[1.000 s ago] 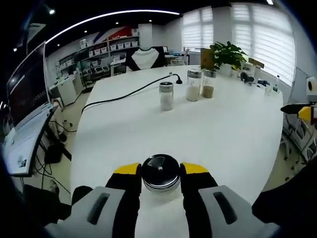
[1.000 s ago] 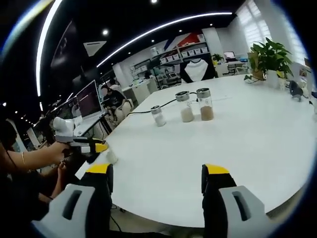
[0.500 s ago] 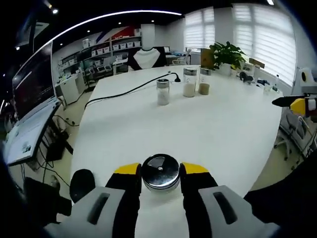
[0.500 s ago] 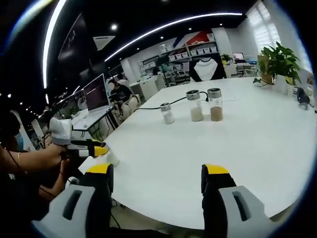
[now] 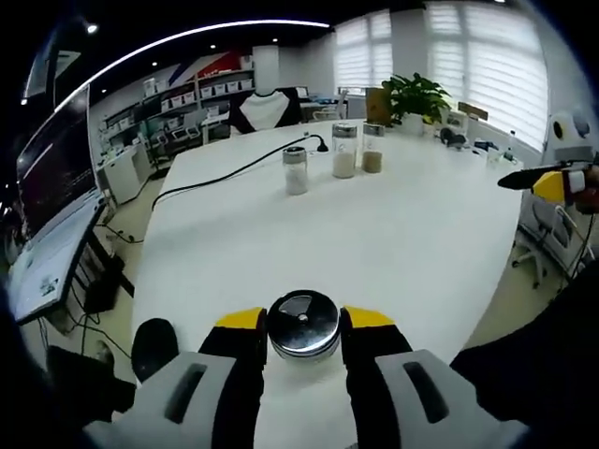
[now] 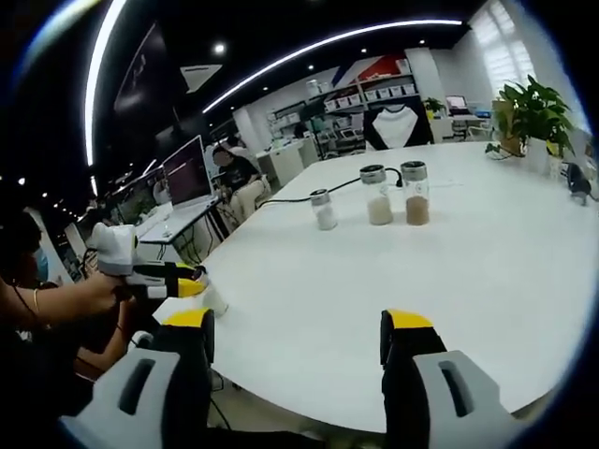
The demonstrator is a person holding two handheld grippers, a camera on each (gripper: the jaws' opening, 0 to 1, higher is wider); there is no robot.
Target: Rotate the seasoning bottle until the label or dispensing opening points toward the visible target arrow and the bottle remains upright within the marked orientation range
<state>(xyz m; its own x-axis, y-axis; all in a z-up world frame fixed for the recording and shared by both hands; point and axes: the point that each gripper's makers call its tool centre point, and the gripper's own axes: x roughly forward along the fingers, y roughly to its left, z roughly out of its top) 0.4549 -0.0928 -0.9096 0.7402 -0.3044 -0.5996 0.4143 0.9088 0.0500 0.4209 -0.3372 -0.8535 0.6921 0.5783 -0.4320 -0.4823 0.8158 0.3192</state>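
a large white table (image 5: 374,243) spans both views. near its edge the left gripper (image 5: 303,323) pinches an upright seasoning bottle (image 5: 302,325) with a shiny metal lid between its yellow-tipped jaws. the right gripper (image 6: 299,329) hangs beyond the table's edge, jaws spread apart on nothing. three small jars (image 6: 374,194) stand together far across the table beside a black cable (image 5: 225,175).

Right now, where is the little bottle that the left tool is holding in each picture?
Left gripper view: the seasoning bottle sits low in the middle, between the left tool's yellow-tipped jaws.
Right gripper view: it sits at the far left, at the table's near edge, by that tool.
Shared landmark: three jars in a row farther along the white table.
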